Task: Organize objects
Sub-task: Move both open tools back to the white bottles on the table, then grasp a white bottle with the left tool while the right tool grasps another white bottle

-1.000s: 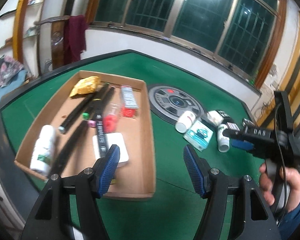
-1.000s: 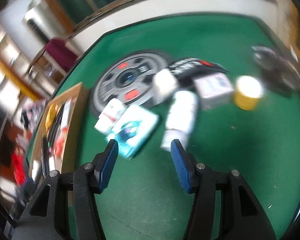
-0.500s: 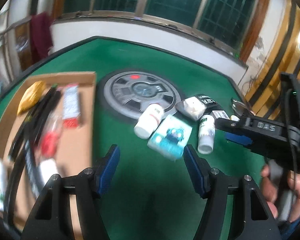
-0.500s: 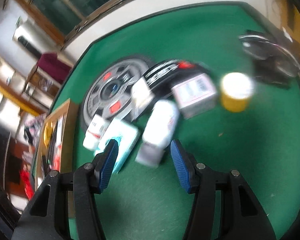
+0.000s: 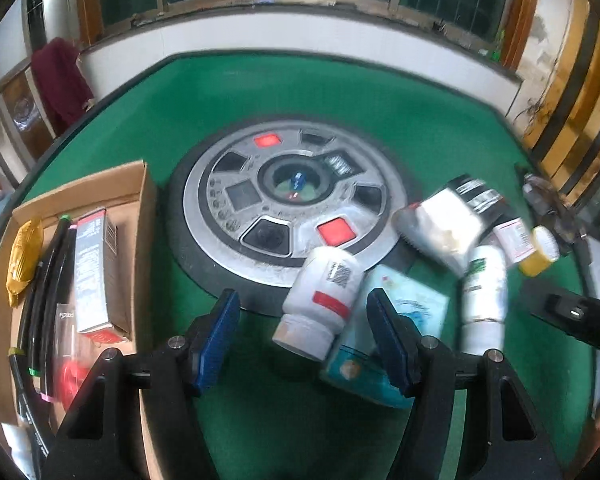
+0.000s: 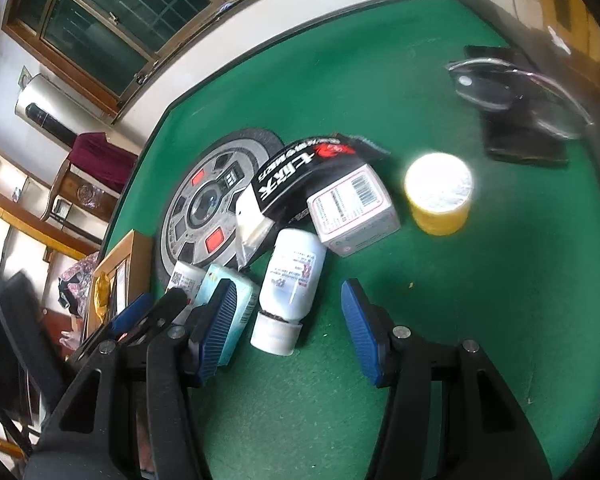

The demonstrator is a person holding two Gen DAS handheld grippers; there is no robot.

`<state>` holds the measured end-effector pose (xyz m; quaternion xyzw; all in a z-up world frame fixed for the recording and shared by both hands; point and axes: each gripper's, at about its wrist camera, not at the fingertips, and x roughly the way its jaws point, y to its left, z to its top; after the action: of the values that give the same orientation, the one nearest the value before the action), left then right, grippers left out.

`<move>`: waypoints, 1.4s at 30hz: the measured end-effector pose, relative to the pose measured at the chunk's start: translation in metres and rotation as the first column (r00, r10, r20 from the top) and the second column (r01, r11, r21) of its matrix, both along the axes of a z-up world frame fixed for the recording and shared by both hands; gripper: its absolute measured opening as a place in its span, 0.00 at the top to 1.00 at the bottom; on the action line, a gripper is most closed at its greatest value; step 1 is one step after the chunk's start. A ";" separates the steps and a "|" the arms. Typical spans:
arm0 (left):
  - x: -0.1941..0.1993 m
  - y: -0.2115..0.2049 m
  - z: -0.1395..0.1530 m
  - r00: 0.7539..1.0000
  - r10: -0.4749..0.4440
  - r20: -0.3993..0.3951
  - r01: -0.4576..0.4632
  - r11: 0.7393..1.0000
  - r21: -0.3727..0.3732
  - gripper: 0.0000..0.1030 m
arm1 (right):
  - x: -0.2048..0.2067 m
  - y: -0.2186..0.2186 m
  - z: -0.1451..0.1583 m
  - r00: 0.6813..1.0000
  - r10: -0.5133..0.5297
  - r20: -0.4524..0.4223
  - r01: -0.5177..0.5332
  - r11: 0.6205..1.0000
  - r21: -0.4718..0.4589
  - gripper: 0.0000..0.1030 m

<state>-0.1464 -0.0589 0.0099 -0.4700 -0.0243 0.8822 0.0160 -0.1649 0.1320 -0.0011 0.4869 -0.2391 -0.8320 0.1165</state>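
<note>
My left gripper (image 5: 304,332) is open, its blue pads either side of a white bottle with a red stripe (image 5: 320,300) that lies on the green table; neither pad touches it. A teal box (image 5: 404,320) lies partly behind the right pad. My right gripper (image 6: 288,324) is open too, over the cap end of another lying white bottle (image 6: 290,284), with gaps on both sides. Behind that bottle sit a white barcode carton (image 6: 352,216), a black pouch (image 6: 300,168) and a yellow jar (image 6: 438,196). The left gripper's fingers (image 6: 172,304) show at the left of the right wrist view.
A cardboard box (image 5: 140,208) at the left holds black rods, a gold packet and a carton. A round grey dial (image 5: 292,196) is set in the table's middle. Glasses (image 6: 516,92) rest on a black case at the far right. Bare green felt lies in front of the right gripper.
The left gripper swung right from over the cardboard box to the striped bottle and came lower. The right gripper edged nearer its bottle. Neither opening changed.
</note>
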 end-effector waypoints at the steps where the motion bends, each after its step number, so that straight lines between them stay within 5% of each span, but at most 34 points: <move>1: -0.001 0.001 -0.003 1.000 -0.004 0.004 0.004 1.000 0.001 0.46 | 0.000 -0.001 -0.001 1.000 0.003 0.004 -0.003 1.000 0.004 0.48; 4: 0.001 0.003 -0.006 1.000 -0.005 0.005 0.005 1.000 0.014 0.72 | 0.000 -0.002 -0.004 1.000 0.009 0.005 -0.010 1.000 0.023 0.49; 16: 0.020 0.016 -0.011 0.998 0.052 -0.021 -0.052 0.999 0.004 0.72 | -0.020 -0.024 -0.019 0.999 0.021 -0.041 -0.013 0.981 0.196 0.49; 20: 0.032 0.012 -0.012 0.997 0.069 -0.035 -0.067 0.996 0.059 0.72 | -0.017 -0.032 -0.019 0.996 0.071 -0.061 -0.055 0.972 0.228 0.70; 32: 0.103 -0.005 0.021 0.982 0.102 -0.162 -0.076 0.984 0.161 0.72 | 0.018 -0.042 0.020 0.971 0.105 -0.214 -0.057 0.973 0.222 0.69; 42: 0.139 -0.029 0.038 0.967 0.160 -0.196 -0.114 0.967 0.226 0.72 | 0.038 -0.081 0.018 0.947 0.223 -0.231 -0.168 0.957 0.236 0.69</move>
<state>-0.0071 -0.0876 0.0480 -0.3655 -0.1495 0.9187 0.0073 -0.1270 0.0511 0.0171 0.4070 -0.0817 -0.8927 0.1755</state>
